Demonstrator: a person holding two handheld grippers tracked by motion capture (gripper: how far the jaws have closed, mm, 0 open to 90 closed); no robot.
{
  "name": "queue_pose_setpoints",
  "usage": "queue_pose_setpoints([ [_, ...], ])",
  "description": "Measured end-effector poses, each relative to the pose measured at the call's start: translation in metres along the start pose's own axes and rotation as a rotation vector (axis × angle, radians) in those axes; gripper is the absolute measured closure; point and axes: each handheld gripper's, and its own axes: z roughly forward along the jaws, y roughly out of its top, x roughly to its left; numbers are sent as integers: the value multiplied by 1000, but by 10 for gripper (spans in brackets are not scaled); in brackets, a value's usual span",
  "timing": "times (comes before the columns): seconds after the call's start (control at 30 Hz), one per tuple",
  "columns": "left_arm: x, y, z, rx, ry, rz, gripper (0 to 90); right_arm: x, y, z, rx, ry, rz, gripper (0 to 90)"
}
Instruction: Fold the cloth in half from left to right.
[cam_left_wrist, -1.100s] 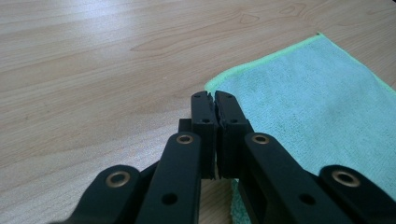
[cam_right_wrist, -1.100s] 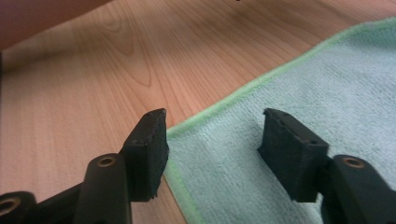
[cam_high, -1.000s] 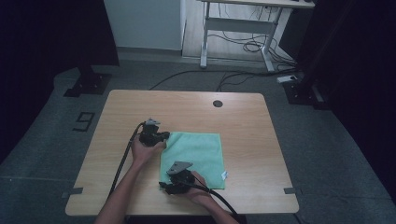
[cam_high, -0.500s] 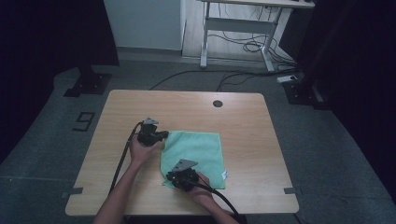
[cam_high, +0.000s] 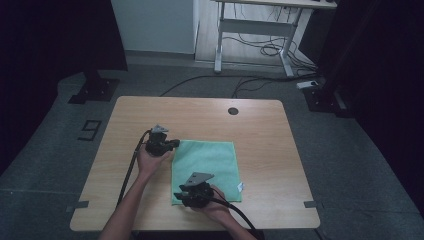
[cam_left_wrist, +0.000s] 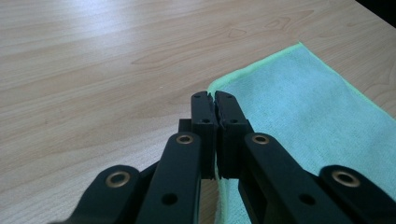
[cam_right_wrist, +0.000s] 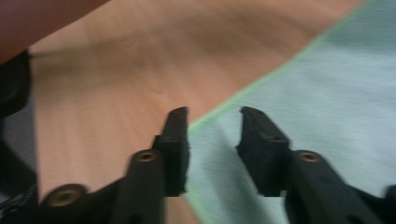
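A green cloth (cam_high: 207, 167) lies flat on the wooden table (cam_high: 260, 130). My left gripper (cam_high: 175, 145) rests at the cloth's far left corner. In the left gripper view its jaws (cam_left_wrist: 214, 97) are shut, with the cloth's corner (cam_left_wrist: 280, 84) pinched at their tips. My right gripper (cam_high: 181, 196) sits at the near left corner. In the blurred right gripper view its jaws (cam_right_wrist: 215, 112) stand open and have just been opening. The cloth's edge (cam_right_wrist: 299, 93) runs under the gap between them, and the pads do not press on it.
A small white tag (cam_high: 240, 186) sticks out at the cloth's near right corner. A dark round hole (cam_high: 233, 111) sits near the table's far edge. Bare wood lies to the right of the cloth. Black cables trail from both grippers toward the near edge.
The right gripper has shifted slightly at the cloth's near left corner. The left gripper and the cloth have kept still.
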Motion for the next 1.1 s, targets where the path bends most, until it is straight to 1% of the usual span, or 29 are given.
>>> queue_pose_setpoints([
  [0.03, 0, 0, 1, 0, 0, 0, 876, 2, 0, 3, 6, 3, 2, 524],
  [0.1, 0, -1, 1, 1, -2, 0, 876, 5, 1, 9, 23, 14, 3, 482],
  [0.17, 1, -1, 2, 0, -3, -4, 876, 7, 1, 13, 42, 0, -12, 448],
  [0.27, 2, -1, 2, 1, -2, -6, 876, 11, 0, 18, 74, -27, -38, 440],
  [0.33, 2, -2, 2, 2, -2, -6, 876, 13, -1, 19, 79, -49, -64, 449],
  [0.4, 2, -2, 2, 4, -3, -8, 876, 16, 0, 19, 88, -79, -82, 505],
  [0.43, 2, -2, 2, 5, -1, -6, 876, 16, 0, 19, 90, -91, -86, 549],
  [0.47, 2, -2, 1, 5, -1, -4, 876, 16, 0, 18, 93, -103, -90, 614],
  [0.53, 2, -2, 0, 5, -2, -3, 877, 14, 0, 15, 95, -124, -89, 721],
  [0.57, 2, -1, 0, 5, 0, -2, 877, 12, 0, 14, 96, -126, -84, 775],
  [0.6, 1, -1, -1, 2, 1, -4, 877, 10, -1, 13, 94, -131, -74, 808],
  [0.63, 1, -1, -2, 1, 0, -3, 877, 8, -2, 12, 88, -131, -58, 826],
  [0.7, 1, 0, -6, -7, 0, -7, 877, 7, -3, 9, 53, -114, -30, 842],
  [0.73, 1, 2, -8, -10, 0, -9, 876, 8, -3, 7, 36, -109, -25, 845],
  [0.8, 0, 6, -15, -18, 3, -5, 877, 12, 0, 3, -2, -98, -27, 845],
  [0.93, -4, 19, -28, -42, 9, -2, 877, 18, 10, -6, -89, -57, -26, 845],
  [1.03, -10, 29, -27, -40, 4, 5, 877, 19, 14, -14, -149, -32, -2, 844],
  [1.1, -16, 34, -22, -38, -3, 11, 877, 18, 13, -21, -172, -41, 8, 842],
])
